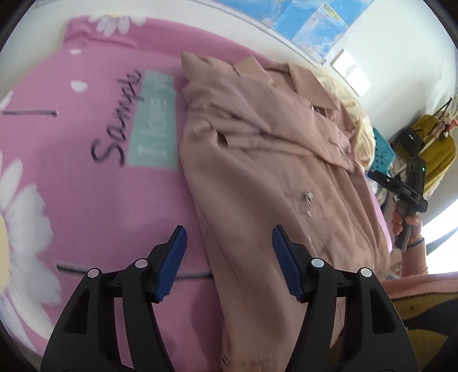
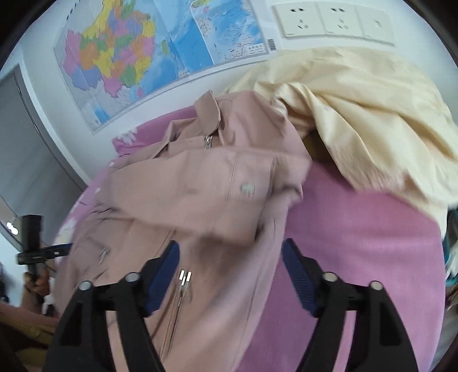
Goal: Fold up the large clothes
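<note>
Pink bedsheet [image 1: 86,183] under dusty-pink jacket [image 1: 272,160], left tool [image 1: 229,257] and right tool [image 2: 230,271] both released

Jackets: 1, dusty pink [image 1: 257,160], with 2 zip pulls visible on its front. Cream cloths: 1 [image 2: 369,120]. Pink sheets: 1 [image 1: 86,200], daisy print. Wall maps: 1 [image 2: 137,54]. Wall sockets: 3 in a row [image 2: 335,20]. Claws: 2, left claw [image 1: 229,243] and right claw [image 2: 230,259].
</note>
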`<state>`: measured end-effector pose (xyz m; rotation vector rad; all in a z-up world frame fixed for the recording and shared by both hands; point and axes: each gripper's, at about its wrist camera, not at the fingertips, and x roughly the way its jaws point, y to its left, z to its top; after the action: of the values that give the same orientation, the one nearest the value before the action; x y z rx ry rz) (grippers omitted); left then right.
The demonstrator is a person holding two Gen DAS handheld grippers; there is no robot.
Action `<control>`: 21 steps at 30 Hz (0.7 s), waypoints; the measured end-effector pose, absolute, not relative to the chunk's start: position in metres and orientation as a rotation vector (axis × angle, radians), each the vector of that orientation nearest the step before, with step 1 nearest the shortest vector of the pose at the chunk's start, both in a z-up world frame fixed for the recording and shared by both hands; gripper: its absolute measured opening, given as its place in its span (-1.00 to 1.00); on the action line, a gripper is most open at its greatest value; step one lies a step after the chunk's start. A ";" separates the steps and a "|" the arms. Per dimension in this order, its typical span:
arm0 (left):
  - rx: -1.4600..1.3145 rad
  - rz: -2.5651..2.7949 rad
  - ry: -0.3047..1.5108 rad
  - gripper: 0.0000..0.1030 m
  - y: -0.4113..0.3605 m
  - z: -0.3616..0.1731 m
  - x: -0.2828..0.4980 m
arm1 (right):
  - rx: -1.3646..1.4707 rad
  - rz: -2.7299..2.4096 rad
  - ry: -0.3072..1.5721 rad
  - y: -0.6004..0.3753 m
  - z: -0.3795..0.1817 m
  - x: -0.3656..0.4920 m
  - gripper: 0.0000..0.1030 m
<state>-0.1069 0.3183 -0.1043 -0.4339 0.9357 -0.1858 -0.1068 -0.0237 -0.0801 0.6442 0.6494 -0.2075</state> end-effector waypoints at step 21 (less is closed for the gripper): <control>-0.392 -0.374 0.951 0.64 0.241 -0.108 -0.132 | 0.746 0.049 0.647 0.068 -0.123 -0.136 -0.10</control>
<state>-0.1320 0.2405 -0.1079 -0.3923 0.9505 -0.3739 -0.1355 0.0681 -0.1229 0.7460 0.6473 0.0492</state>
